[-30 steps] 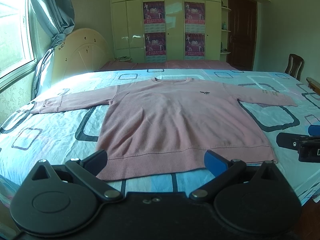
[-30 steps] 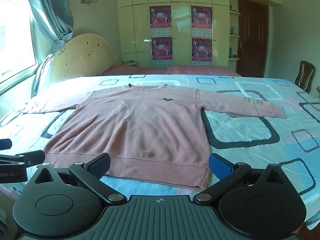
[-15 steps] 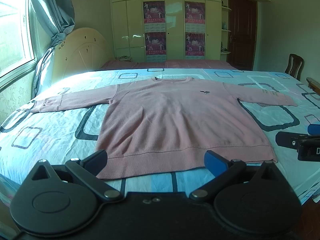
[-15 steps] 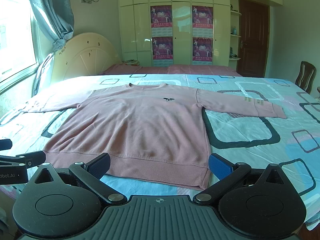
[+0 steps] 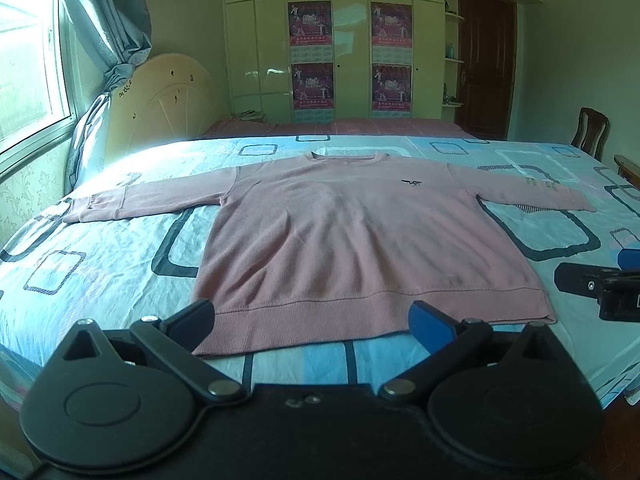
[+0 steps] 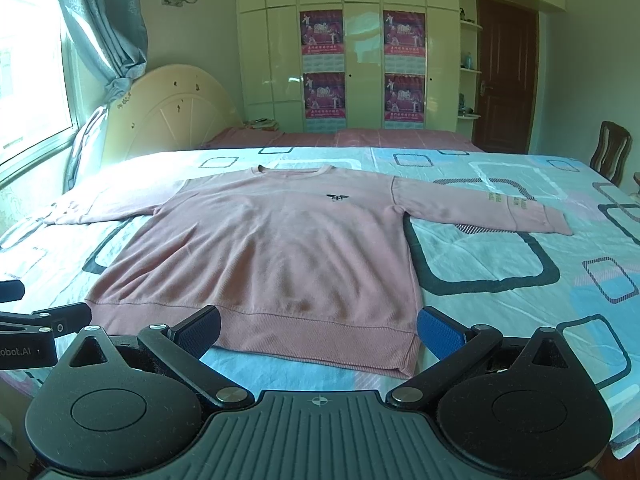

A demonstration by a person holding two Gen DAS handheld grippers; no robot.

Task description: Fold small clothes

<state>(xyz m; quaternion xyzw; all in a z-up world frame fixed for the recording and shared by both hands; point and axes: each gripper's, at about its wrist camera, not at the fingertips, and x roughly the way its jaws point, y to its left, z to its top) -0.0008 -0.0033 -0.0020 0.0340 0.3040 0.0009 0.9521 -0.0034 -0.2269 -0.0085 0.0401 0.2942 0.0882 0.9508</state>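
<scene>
A pink long-sleeved sweater (image 5: 360, 240) (image 6: 276, 248) lies flat on the bed, front up, both sleeves spread out sideways, its hem toward me. My left gripper (image 5: 314, 320) hovers open just before the hem, nothing between its fingers. My right gripper (image 6: 320, 328) is open too, near the hem's right corner, holding nothing. Each gripper shows at the edge of the other's view: the right gripper (image 5: 600, 284) at the far right, the left gripper (image 6: 36, 328) at the far left.
The bed sheet (image 5: 100, 264) is light blue with dark rounded squares. A cream headboard (image 5: 160, 96) and curtain stand at the left. Wardrobe doors with posters (image 6: 364, 64) fill the back wall. A wooden chair (image 6: 610, 152) and a brown door are on the right.
Both views have crept slightly; the sweater sits a touch higher in the frames. The sweater itself lies as before, and both grippers stay open.
</scene>
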